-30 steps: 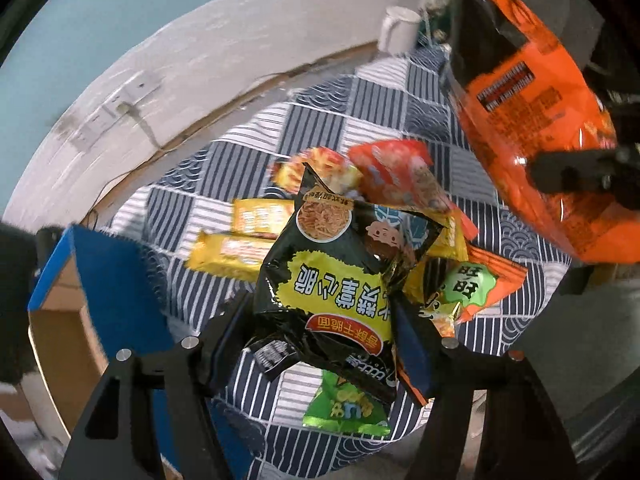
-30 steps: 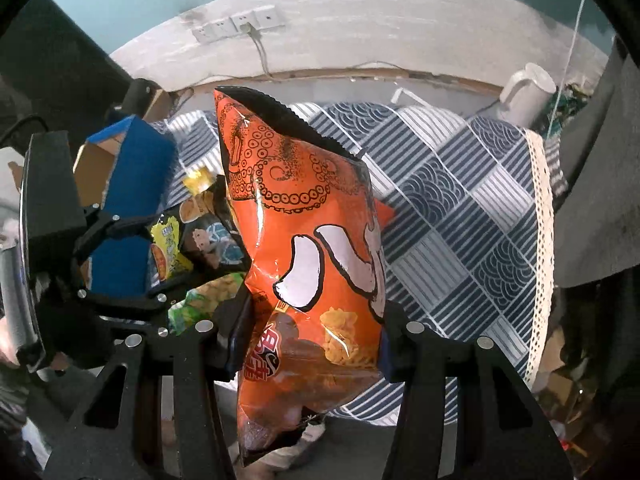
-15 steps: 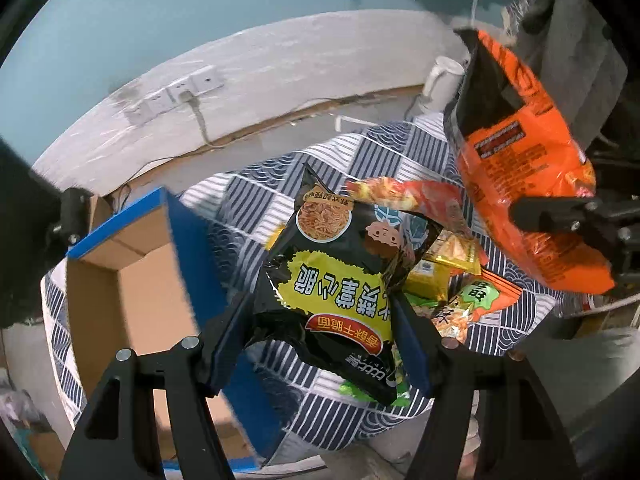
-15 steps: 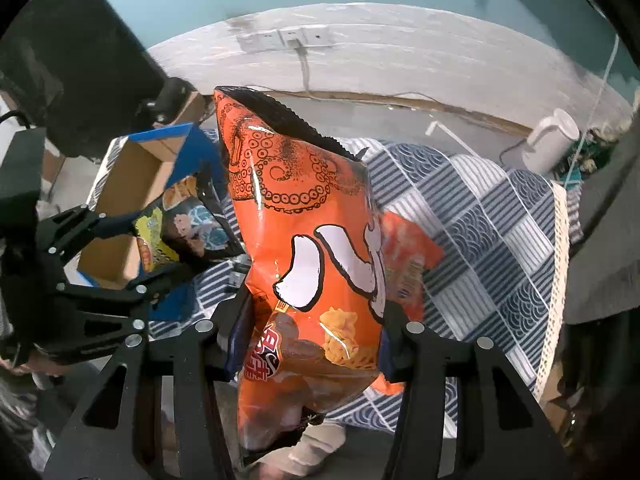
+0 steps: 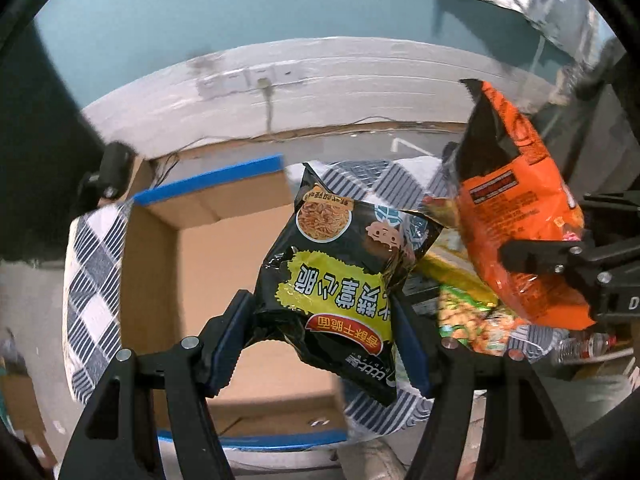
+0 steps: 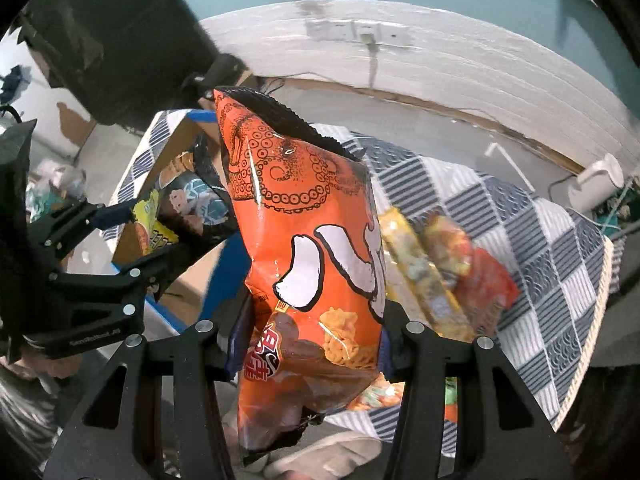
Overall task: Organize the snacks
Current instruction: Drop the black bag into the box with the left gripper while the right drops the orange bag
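My left gripper [image 5: 322, 324] is shut on a black and yellow noodle snack bag [image 5: 344, 268], held in the air above the open cardboard box [image 5: 224, 248] with blue-edged flaps. My right gripper [image 6: 312, 334] is shut on a tall orange chip bag [image 6: 308, 248] with an octopus print, hanging over the table's left part. In the left wrist view the orange bag [image 5: 520, 236] hangs at the right. In the right wrist view the black bag [image 6: 188, 216] and the left gripper's fingers [image 6: 120, 276] show at the left, over the box [image 6: 188, 288].
Several loose snack packs [image 6: 440, 264] lie in a pile on the blue and white checked tablecloth [image 6: 540, 248]. A white mug [image 6: 596, 184] stands at the far right edge. A wall with sockets [image 5: 256, 80] runs behind the table. A dark object [image 6: 120, 40] stands behind the box.
Both grippers have swung left with their bags. The box, earlier at the left edge, now lies under the black bag. The snack pile and mug have slid right.
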Motion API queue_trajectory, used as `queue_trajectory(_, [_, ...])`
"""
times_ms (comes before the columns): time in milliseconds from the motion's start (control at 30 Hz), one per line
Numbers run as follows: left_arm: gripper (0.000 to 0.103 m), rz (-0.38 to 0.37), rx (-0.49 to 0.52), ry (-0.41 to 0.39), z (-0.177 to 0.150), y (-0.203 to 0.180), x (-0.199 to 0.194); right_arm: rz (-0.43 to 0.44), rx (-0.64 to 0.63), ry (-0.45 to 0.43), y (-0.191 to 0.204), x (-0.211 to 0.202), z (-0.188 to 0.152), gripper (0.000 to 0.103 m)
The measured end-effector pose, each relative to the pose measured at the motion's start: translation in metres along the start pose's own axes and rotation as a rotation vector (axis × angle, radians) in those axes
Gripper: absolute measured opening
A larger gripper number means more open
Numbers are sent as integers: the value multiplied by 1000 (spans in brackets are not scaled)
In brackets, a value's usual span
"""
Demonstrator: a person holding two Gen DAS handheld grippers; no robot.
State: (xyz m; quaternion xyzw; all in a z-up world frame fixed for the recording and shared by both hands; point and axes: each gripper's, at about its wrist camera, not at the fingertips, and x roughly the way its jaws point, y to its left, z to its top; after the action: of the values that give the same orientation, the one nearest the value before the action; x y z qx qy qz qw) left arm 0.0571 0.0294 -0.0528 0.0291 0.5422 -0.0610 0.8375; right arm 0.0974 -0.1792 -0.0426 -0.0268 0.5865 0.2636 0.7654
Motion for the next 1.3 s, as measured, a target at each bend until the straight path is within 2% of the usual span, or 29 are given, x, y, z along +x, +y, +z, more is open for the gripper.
queue_trajectory(200, [70, 42, -112, 37, -17, 51, 14, 27, -38, 36, 31, 23, 18, 50])
queue_trajectory(500, [70, 92, -258, 65, -32, 107, 23, 70, -76, 89, 75, 59, 48, 50])
queue_trajectory(667, [70, 113, -293, 93, -36, 119, 32, 64, -114, 116, 100, 80, 56, 50])
queue_trajectory(800, [70, 80, -346, 109, -40, 128, 34, 63, -120, 133, 113, 94, 61, 50])
queue_trajectory(933, [69, 120, -362, 103, -41, 134, 31, 73, -108, 137, 119, 103, 65, 51])
queue_trajectory(1067, [69, 122, -405, 111, -44, 142, 29, 84, -83, 145, 124, 110, 69, 55])
queue_trajectory(1133, [69, 130, -414, 121, -46, 143, 31, 97, -72, 153, 124, 113, 70, 62])
queue_trajectory(1200, [69, 137, -412, 136, -47, 144, 33, 93, -64, 142, 123, 110, 70, 78])
queue_trajectory(1300, [79, 144, -394, 147, -47, 141, 34, 85, -68, 123, 121, 104, 70, 78])
